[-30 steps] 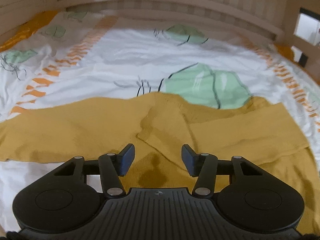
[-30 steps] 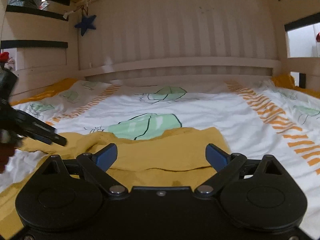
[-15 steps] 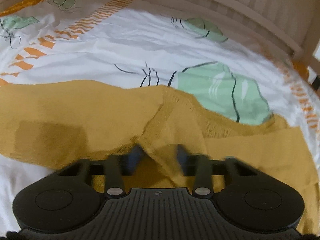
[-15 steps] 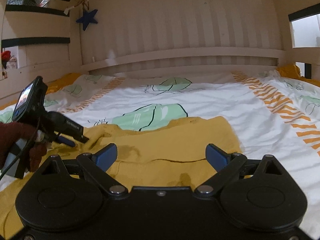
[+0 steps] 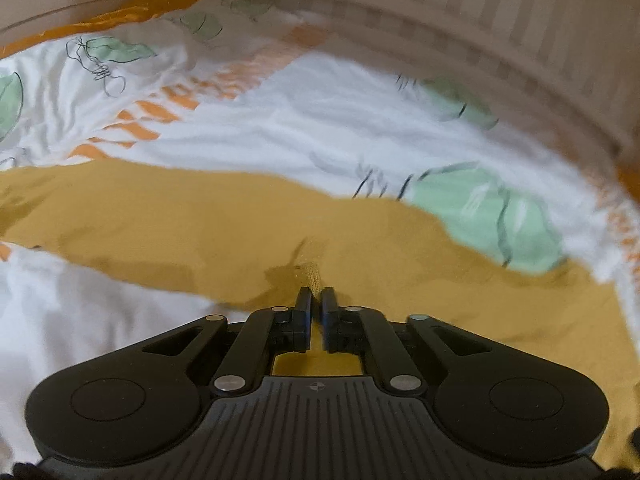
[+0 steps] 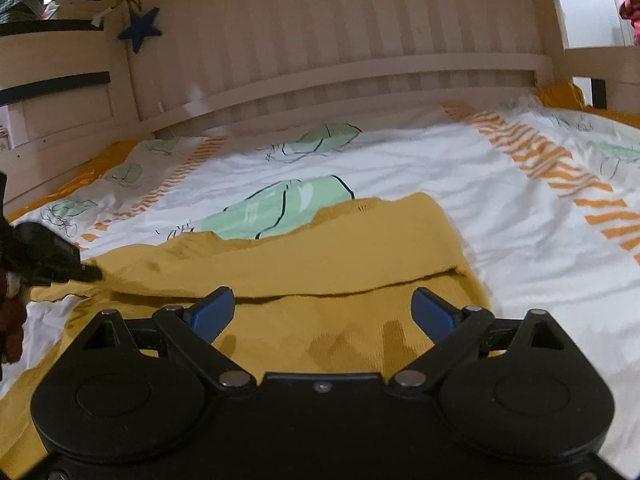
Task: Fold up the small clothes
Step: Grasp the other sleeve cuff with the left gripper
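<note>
Bed (image 6: 520, 208) with a slatted wooden surround carries a white duvet cover (image 5: 320, 128) printed with green shapes and orange stripes. Mustard-yellow garment (image 6: 340, 264) lies spread flat across the cover, its upper layer folded over with a hem edge running across the right wrist view; in the left wrist view the same cloth stretches from the left edge to the right edge.

Left hand-held gripper (image 5: 317, 300) has its jaws drawn together, pinching a ribbed fold of the garment between the fingertips. It also shows at the left edge of the right wrist view, tip touching the cloth.

Right hand-held gripper (image 6: 324, 310) hangs low over the garment's near part with its blue-padded jaws spread wide, holding nothing.

Blue star ornament (image 6: 140, 33) hangs on the surround, upper left.
</note>
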The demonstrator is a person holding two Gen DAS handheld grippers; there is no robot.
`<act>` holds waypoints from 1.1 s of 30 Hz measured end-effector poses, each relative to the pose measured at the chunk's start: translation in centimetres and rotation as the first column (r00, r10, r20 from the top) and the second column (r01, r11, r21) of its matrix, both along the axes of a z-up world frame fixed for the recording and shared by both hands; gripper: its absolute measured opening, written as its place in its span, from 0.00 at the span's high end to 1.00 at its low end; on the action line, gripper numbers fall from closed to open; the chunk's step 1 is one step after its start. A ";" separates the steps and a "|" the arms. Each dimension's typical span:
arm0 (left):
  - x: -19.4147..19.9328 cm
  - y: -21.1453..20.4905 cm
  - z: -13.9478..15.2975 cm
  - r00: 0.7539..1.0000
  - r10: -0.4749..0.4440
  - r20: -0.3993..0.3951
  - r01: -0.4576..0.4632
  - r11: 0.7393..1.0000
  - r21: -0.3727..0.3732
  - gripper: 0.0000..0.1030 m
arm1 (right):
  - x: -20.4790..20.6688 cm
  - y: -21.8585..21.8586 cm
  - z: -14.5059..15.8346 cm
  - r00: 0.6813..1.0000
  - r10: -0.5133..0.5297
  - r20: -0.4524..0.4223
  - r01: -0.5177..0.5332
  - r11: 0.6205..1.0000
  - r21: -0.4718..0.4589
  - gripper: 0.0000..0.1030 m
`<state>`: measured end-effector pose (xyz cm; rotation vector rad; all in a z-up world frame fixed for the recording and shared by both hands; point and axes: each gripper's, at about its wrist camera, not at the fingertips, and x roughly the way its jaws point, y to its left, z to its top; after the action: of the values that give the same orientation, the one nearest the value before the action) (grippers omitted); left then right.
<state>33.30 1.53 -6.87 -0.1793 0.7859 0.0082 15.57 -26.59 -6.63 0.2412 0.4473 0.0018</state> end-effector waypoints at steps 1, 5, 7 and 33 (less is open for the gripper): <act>0.2 0.0 -0.3 1.000 0.008 -0.015 -0.007 1.000 0.014 0.90 | 0.1 0.0 -0.1 1.000 0.002 -0.007 -0.002 1.000 0.001 0.06; 0.2 1.4 -1.2 0.999 0.026 -0.041 -0.029 0.997 -0.072 0.79 | 0.1 -0.2 -0.1 1.000 0.011 -0.017 -0.011 1.000 0.012 0.05; -0.2 1.9 -0.9 0.999 0.021 -0.030 -0.023 0.998 -0.065 0.66 | 0.2 -0.2 0.0 1.000 0.016 -0.015 -0.016 1.000 0.021 0.02; -2.6 27.4 0.3 0.918 0.396 -0.012 -0.396 0.914 -0.084 0.57 | 0.4 7.2 2.6 0.965 0.260 0.028 -0.260 0.943 0.206 0.00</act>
<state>30.69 28.94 -6.55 -0.4183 0.7341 0.3597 15.95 -19.43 -4.06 0.3866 0.4760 0.3095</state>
